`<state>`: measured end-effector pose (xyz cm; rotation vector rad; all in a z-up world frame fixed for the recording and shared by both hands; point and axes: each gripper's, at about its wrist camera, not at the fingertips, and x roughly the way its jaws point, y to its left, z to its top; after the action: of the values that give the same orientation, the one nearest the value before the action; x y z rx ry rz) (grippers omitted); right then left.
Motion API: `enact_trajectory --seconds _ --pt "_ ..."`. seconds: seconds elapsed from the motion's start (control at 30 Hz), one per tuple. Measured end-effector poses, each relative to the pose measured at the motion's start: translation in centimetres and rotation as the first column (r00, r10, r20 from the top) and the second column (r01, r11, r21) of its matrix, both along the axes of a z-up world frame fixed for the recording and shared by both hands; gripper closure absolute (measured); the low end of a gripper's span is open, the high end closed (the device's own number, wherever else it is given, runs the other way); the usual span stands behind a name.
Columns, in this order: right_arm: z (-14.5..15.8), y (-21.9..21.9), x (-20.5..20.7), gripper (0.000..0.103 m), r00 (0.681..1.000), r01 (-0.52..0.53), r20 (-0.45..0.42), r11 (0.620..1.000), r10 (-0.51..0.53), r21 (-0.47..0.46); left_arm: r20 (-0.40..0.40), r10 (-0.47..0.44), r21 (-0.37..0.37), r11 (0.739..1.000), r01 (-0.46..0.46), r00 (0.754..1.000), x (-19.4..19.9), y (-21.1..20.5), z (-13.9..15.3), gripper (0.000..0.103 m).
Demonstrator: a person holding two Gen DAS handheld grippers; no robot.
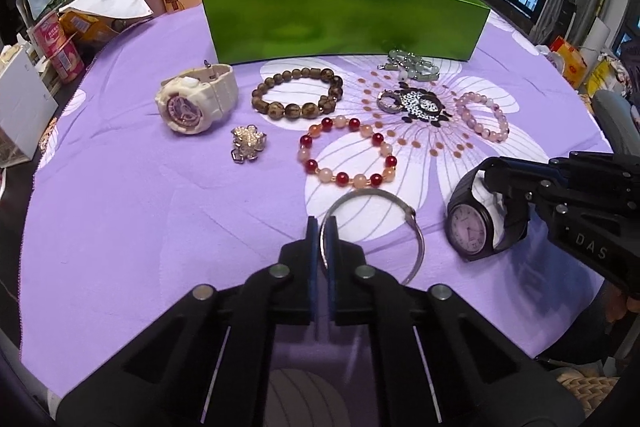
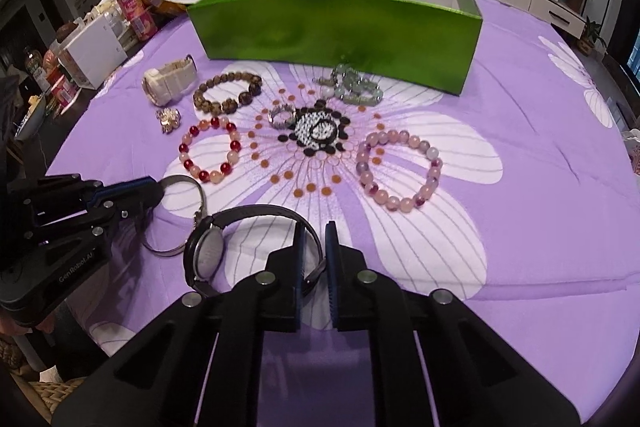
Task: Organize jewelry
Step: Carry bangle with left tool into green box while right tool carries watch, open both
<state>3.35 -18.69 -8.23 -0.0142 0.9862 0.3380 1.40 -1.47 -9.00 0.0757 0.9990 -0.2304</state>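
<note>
Purple flowered cloth is covering the tabletop [image 1: 120,211]. Left tool [image 1: 321,227] is pinching a silver bangle [image 1: 416,247] lying near the front edge. Right tool [image 2: 314,233] is closing on the strap of a black watch [image 2: 208,255] just beside it. Bead bracelets are lying before an open green box [image 1: 344,23].

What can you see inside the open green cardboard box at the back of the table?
Inside the open green cardboard box, only pale inner walls and a strip of white floor at the far right show. No jewelry is visible, but the near wall hides most of the floor.
</note>
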Motion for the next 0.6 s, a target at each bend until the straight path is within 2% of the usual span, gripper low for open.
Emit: enact_trajectory --seconds 0.33,0.6 --pt "3.1 -2.0 0.5 0.094 0.995 0.036 0.090 0.998 -0.040 0.051 0.054 -0.004 -0.073 0.997 0.007 0.999 0.5 -0.2 2.7 0.100" --pt "6.3 -3.6 3.2 0.094 0.979 0.083 0.182 0.994 -0.094 0.070 0.160 0.015 -0.086 0.996 -0.002 0.987 4.4 -0.5 6.9 0.100"
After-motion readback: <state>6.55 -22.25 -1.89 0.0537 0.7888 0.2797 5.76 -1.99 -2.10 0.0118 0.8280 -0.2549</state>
